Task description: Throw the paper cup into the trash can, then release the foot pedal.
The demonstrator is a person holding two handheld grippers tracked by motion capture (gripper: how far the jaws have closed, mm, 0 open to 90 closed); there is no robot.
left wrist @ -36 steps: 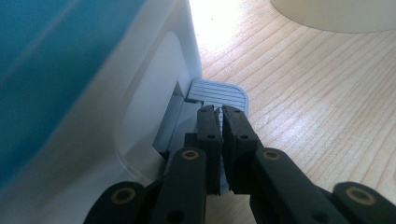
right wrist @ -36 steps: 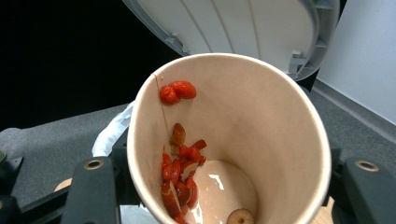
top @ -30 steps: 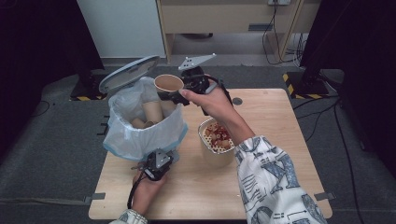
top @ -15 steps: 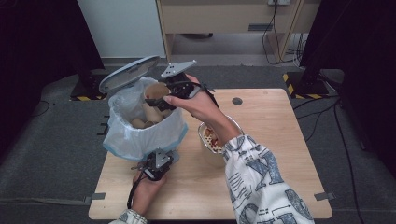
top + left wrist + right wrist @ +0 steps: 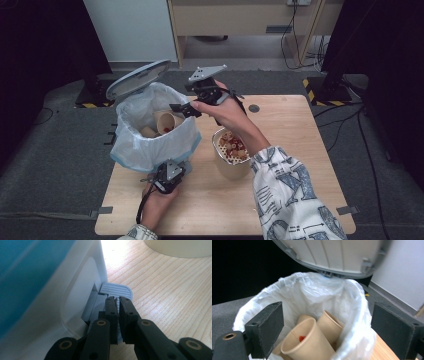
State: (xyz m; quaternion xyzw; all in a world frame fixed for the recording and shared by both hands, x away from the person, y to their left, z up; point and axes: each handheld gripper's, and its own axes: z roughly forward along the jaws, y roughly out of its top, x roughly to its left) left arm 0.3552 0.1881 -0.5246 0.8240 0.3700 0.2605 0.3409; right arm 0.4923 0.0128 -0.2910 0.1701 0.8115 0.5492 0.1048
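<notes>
**A:** Start at the right gripper (image 5: 186,108). How do its jaws stand?

**B:** Spread wide, and they have just been opening. In the right gripper view the two black pads sit at either edge with nothing between them. The paper cup (image 5: 305,343) lies beyond and below, in the gap between the jaws as the camera sees it, but apart from both pads.

**A:** Where exactly is the cup?

**B:** Inside the white bin bag (image 5: 352,315), tilted on its side with its open mouth turned up toward the gripper and a red smear inside. It leans on other paper cups (image 5: 332,325) already in the bag. From the high view it lies in the bin (image 5: 152,145) just below and left of the jaw tips.

**A:** And the hand behind those jaws?

**B:** The right hand (image 5: 225,112) hovers above the bin's right rim, jaws aimed left and slightly down. The forearm in a patterned sleeve (image 5: 287,192) runs back over a bowl of food (image 5: 231,150) standing just right of the bin.

**A:** The left gripper (image 5: 117,307)?

**B:** Jaws pressed nearly together, their tips resting on the grey ribbed pedal (image 5: 115,289) at the bin's foot. The lid (image 5: 138,78) stands raised at the back. The left hand (image 5: 159,200) lies low on the wooden table (image 5: 300,135), pointing away from the person toward the bin's base.
</notes>
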